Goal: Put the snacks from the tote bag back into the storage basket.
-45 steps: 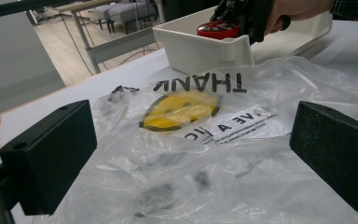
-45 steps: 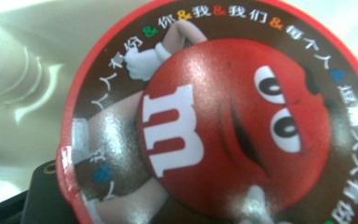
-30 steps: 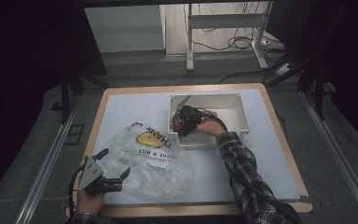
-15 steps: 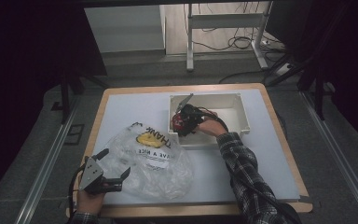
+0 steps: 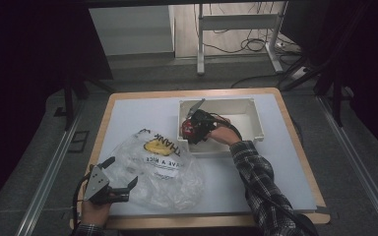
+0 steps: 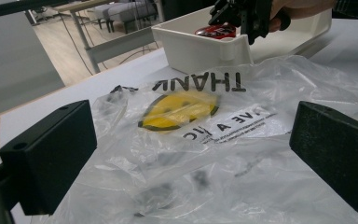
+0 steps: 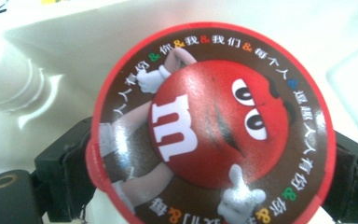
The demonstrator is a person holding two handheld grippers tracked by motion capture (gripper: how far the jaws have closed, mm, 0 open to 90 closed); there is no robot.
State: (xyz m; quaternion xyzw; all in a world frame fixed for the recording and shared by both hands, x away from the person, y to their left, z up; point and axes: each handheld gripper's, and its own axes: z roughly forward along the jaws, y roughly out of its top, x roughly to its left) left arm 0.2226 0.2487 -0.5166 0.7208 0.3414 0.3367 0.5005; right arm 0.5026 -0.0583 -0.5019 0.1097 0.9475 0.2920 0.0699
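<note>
Inside the white bin [image 5: 256,120], right gripper [image 7: 205,154] jaws, just opening, flank the red-lidded tub [image 7: 209,126]; left gripper [image 6: 191,154] gapes

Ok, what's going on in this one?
A person works at a table with a gripper in each hand. The right gripper is down in the white bin, its jaws on either side of a round red candy tub; they have just been opening, so whether the pads press on it is unclear. The left gripper stands open at the near edge of a clear plastic bag lying flat beside the bin.
</note>
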